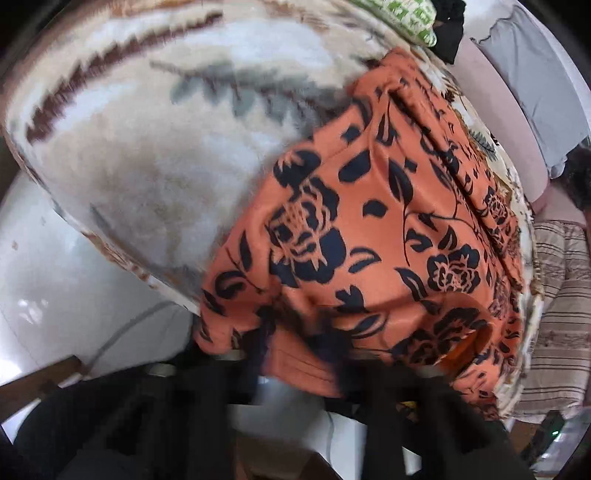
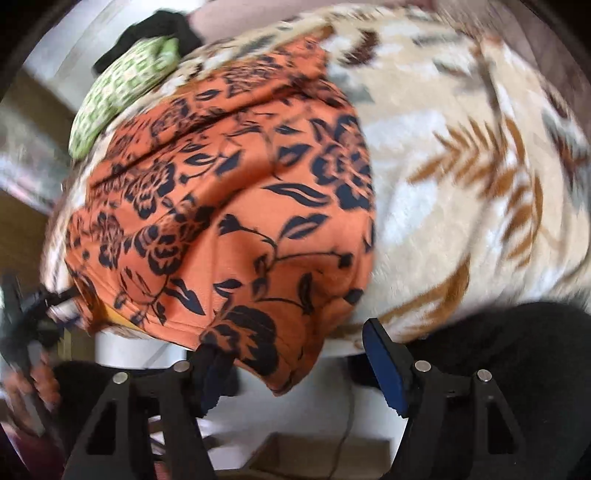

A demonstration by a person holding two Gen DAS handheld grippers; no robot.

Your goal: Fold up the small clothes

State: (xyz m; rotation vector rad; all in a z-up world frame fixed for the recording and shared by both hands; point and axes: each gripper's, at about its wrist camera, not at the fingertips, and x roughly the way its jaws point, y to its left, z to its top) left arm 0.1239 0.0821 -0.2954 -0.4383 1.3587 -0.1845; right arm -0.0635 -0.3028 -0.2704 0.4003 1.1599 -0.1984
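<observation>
An orange garment with a black flower print (image 1: 369, 229) lies on a cream patterned blanket (image 1: 155, 140) and hangs over its near edge. It also shows in the right wrist view (image 2: 229, 221). My left gripper (image 1: 295, 365) is blurred at that hanging hem; cloth covers its fingertips, so its jaws cannot be read. In the right wrist view the left gripper (image 2: 22, 325) shows at the far left by the hem. My right gripper (image 2: 295, 354) is open, with the garment's near corner hanging between its fingers. Its blue right pad (image 2: 384, 365) is bare.
A green and white patterned cloth (image 2: 125, 88) and a black cloth (image 2: 159, 29) lie at the far end of the blanket (image 2: 461, 166). A striped cloth (image 1: 557, 302) and grey cloth (image 1: 532, 74) lie at the right. White floor (image 1: 55, 277) shows below the edge.
</observation>
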